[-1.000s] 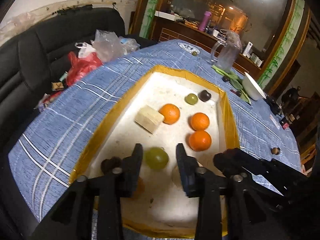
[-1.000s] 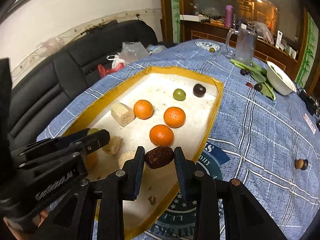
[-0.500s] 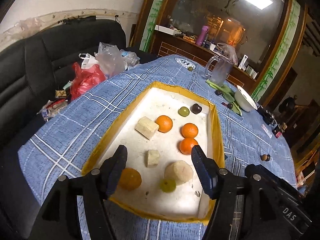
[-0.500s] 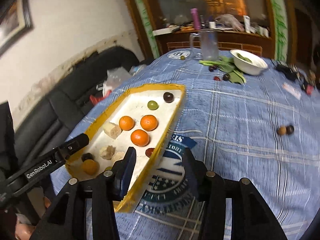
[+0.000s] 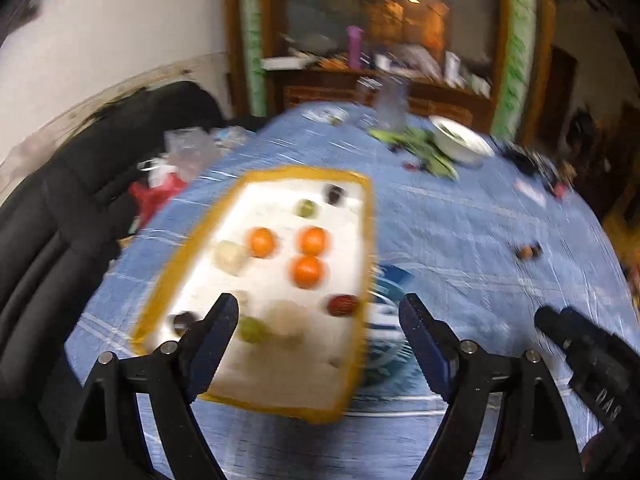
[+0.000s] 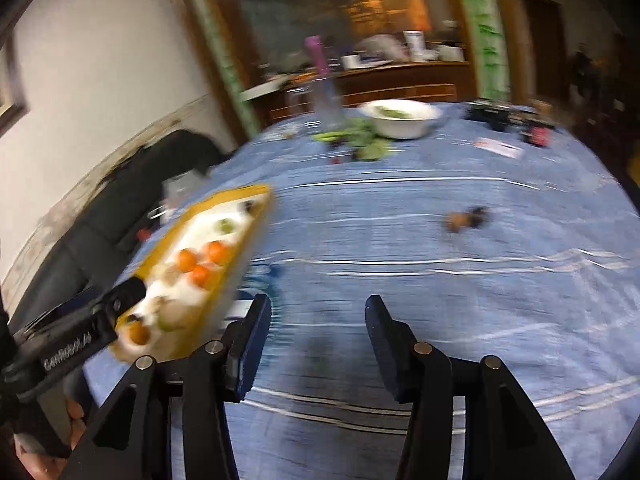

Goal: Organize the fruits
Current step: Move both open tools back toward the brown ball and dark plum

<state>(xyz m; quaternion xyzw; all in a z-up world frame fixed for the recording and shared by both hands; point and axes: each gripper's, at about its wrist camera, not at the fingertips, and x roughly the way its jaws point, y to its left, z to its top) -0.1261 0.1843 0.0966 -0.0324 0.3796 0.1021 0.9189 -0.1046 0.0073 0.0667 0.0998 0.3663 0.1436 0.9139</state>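
Note:
A white tray with a yellow rim [image 5: 366,240] lies on the blue tablecloth and holds three oranges [image 5: 307,271], a green fruit [image 5: 252,329], a reddish-brown fruit [image 5: 342,305], dark fruits and pale chunks. It also shows at the left of the right wrist view [image 6: 244,236]. My left gripper [image 5: 318,320] is open and empty above the tray's near right edge. My right gripper [image 6: 318,320] is open and empty over bare cloth, right of the tray. A small brown and dark fruit pair [image 6: 466,218] lies loose on the cloth ahead of it. Both views are blurred.
A white bowl [image 6: 400,118] with green leaves [image 6: 360,142] beside it and a clear jug [image 6: 328,108] stand at the far side. A black sofa [image 5: 60,208] with bags runs along the left. Small items lie at the far right edge [image 6: 508,120].
Both grippers opened and pulled back and swung right. The right one let go of the reddish-brown fruit, which now lies in the tray. The left one left the green fruit in the tray.

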